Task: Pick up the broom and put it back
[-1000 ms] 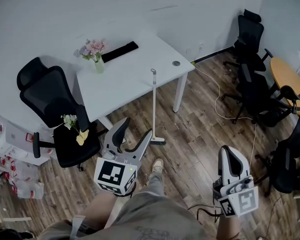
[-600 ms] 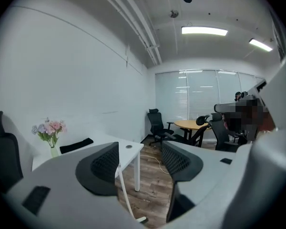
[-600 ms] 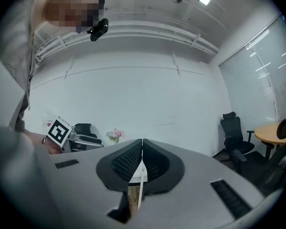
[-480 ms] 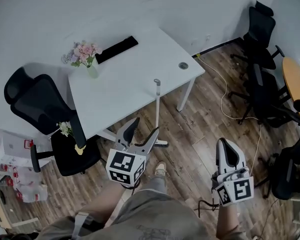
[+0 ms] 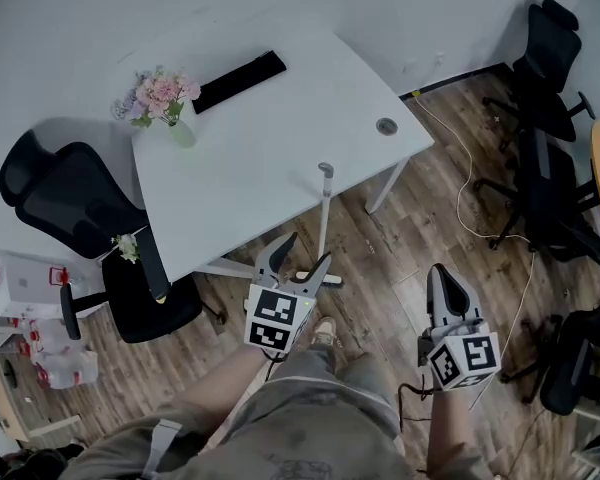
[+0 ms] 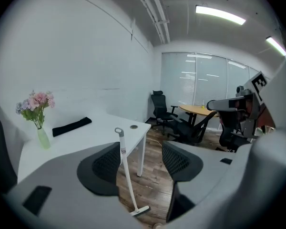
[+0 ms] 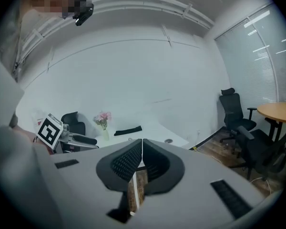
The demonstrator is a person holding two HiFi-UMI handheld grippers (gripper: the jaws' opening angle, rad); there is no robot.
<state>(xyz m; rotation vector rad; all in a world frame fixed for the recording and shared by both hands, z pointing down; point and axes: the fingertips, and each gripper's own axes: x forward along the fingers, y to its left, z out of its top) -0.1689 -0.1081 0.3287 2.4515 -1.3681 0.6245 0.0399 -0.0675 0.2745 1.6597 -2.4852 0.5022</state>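
Since a second ago the left gripper [image 5: 306,252] has advanced up and to the right, closer to the slim white broom [image 5: 323,223], and the white rectangular surface [image 5: 280,148] fills more of the head view. Its fingers stand wide apart with nothing held; in the left gripper view the broom's shaft shows through the gap, well beyond the tips. The broom stands nearly upright, leaning at the edge of the surface, its head on the brown wooden floor [image 5: 410,238]. The right gripper [image 5: 444,280] hangs at lower right, fingers pressed together and empty. A vase of pink flowers [image 5: 160,103] and a flat black strip [image 5: 238,81] rest on the surface
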